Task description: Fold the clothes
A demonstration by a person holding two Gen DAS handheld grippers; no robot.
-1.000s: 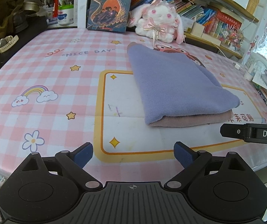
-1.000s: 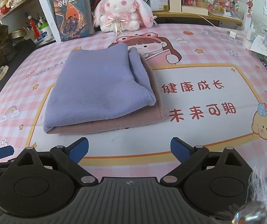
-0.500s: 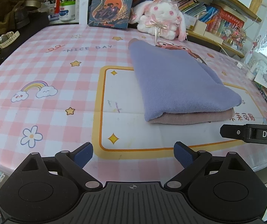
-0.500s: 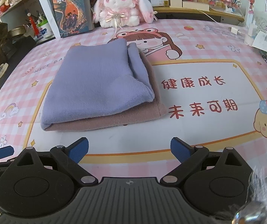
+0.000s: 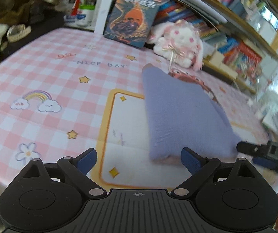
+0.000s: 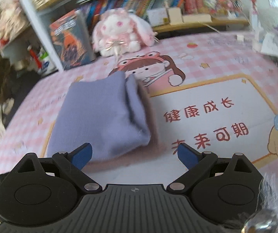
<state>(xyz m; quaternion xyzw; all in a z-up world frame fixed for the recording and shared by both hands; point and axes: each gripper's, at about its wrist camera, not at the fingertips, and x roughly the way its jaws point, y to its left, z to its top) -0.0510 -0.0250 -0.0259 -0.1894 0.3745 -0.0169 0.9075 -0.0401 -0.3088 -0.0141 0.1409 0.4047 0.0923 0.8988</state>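
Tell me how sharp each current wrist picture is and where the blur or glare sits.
Left wrist view: the left gripper is crisp, but the folded purple cloth, the plush bunny and the shelves smear with motion blur, and the right edge is washed out bright. Right wrist view: the right gripper is sharp, the cloth's near edge and the books are blurred, and there is glare at top right.

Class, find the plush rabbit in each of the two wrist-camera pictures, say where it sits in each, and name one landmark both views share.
Left wrist view: the plush rabbit sits upper right of centre, at the table's far edge, beyond the folded purple cloth.
Right wrist view: the plush rabbit sits upper centre, behind the cloth.
Shared landmark: the upright book with the orange cover, just left of the rabbit in both.
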